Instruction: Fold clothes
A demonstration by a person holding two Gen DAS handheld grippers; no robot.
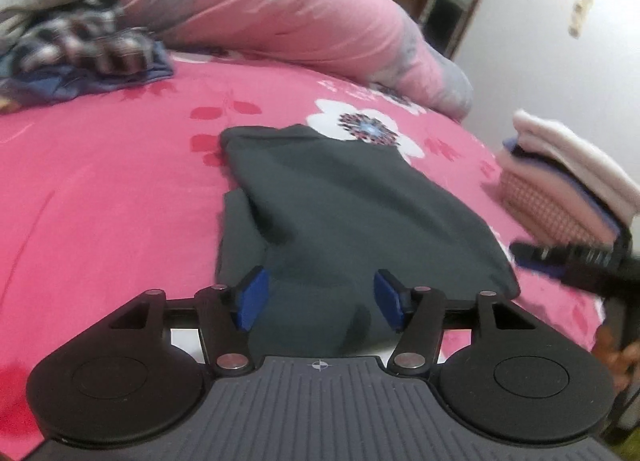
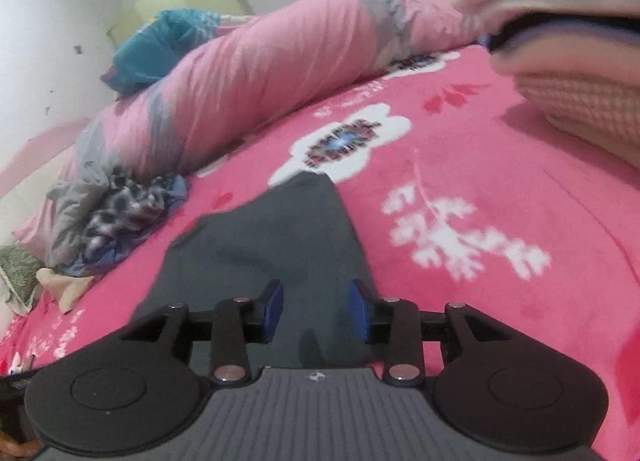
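Dark grey garment, partly folded, lies flat on the pink flowered bed cover, its far end reaching a white flower print. On its left side a folded flap overlaps a lower layer of the same cloth. The left gripper sits over the garment's near edge with its blue-padded fingers spread apart and nothing pinched between them; the cloth runs forward from directly under the gap. The right gripper is likewise spread wide and holds nothing, poised above the near end of the same garment, close to its right edge, with the cloth stretching away ahead. A stack of folded clothes stands on the bed to the right of the garment, well apart from it. A heap of unfolded clothes lies at the far left against a rolled pink quilt.
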